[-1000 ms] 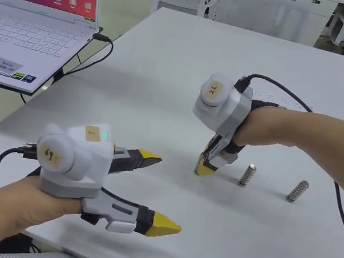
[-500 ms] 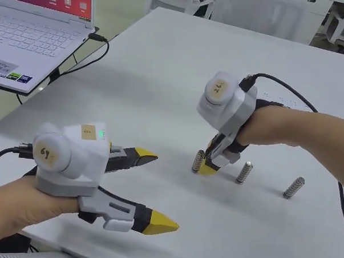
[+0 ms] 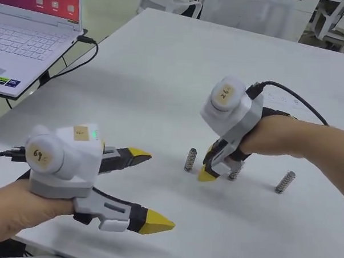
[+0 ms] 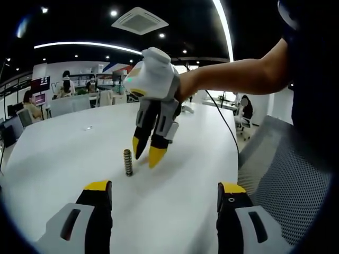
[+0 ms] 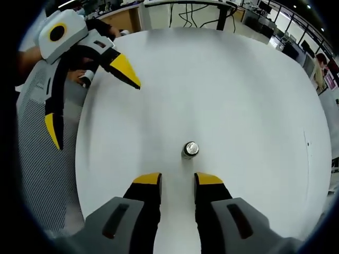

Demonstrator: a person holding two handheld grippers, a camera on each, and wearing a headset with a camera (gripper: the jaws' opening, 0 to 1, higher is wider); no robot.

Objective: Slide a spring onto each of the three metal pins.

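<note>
Narrowly parted, empty right tongs [image 3: 208, 171] just beside upright spring [image 3: 190, 159]; wide-spread, empty left tongs [image 3: 149, 190] near front edge of counter [image 3: 163, 66].

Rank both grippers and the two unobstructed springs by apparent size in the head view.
Largest: left gripper, though it is nearest the camera.
Next: right gripper.
Smallest: leftmost spring and rightmost spring, which look alike, so unranked.

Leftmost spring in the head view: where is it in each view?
Head view: spring, centre, left of the right gripper.
Left gripper view: spring, left of centre.
Right gripper view: spring, centre, seen end-on.
Shared landmark: the right gripper's yellow tips, beside it everywhere.
</note>
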